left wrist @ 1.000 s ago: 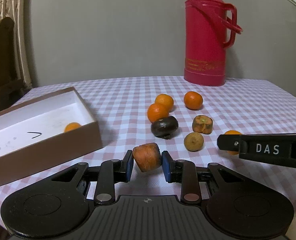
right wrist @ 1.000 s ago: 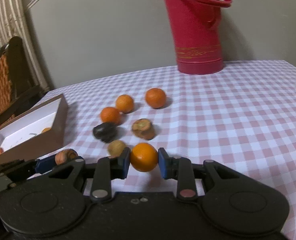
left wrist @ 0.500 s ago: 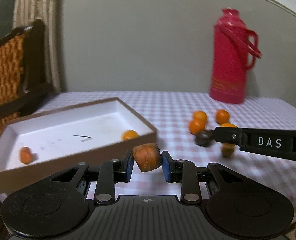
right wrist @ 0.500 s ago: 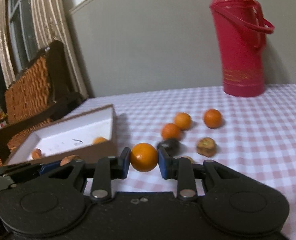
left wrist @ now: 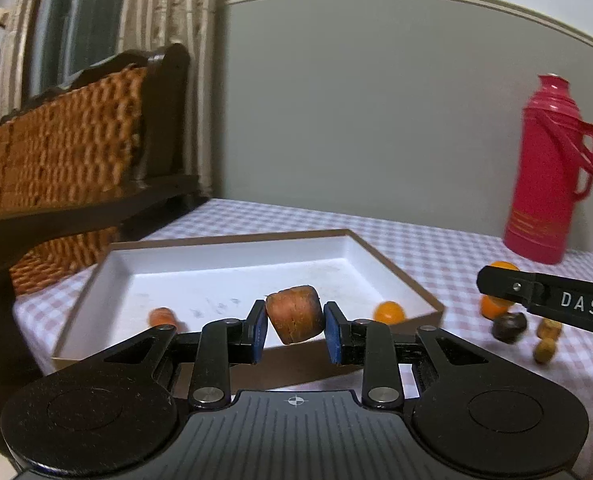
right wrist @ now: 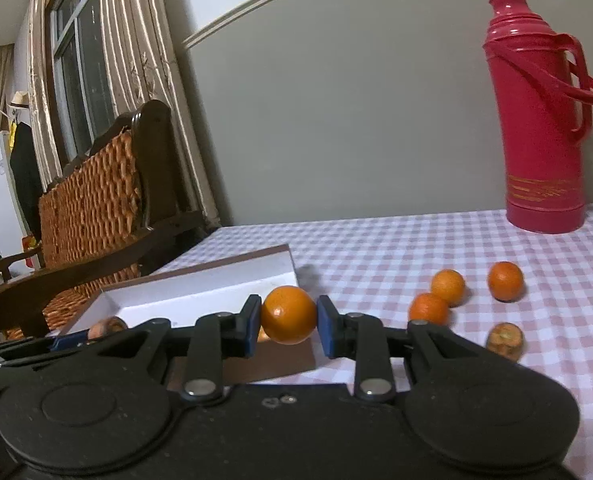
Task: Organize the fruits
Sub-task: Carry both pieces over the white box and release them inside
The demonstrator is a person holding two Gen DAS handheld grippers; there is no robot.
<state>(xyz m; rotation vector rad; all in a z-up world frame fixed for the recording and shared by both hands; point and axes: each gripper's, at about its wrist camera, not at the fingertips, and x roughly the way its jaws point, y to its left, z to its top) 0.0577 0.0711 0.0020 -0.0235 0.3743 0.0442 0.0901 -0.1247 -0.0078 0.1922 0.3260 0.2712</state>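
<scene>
My left gripper (left wrist: 295,330) is shut on a brownish-orange fruit (left wrist: 295,313) and holds it above the near wall of the brown box with a white inside (left wrist: 200,280). Two small orange fruits (left wrist: 389,312) lie in the box. My right gripper (right wrist: 288,322) is shut on a round orange (right wrist: 288,314) near the box's right corner (right wrist: 272,270); it also shows in the left wrist view (left wrist: 544,300). Several fruits stay on the checked cloth: oranges (right wrist: 505,281), a dark fruit (left wrist: 509,325) and brown ones (right wrist: 505,340).
A red thermos (right wrist: 542,128) stands at the back right of the table. A wicker chair (left wrist: 68,168) stands against the table's left side, with a curtain and window behind it. The checked cloth (right wrist: 396,248) lies between box and thermos.
Both grippers have swung left from the loose fruits toward the box, each still holding its fruit. The box is now straight ahead of the left gripper.
</scene>
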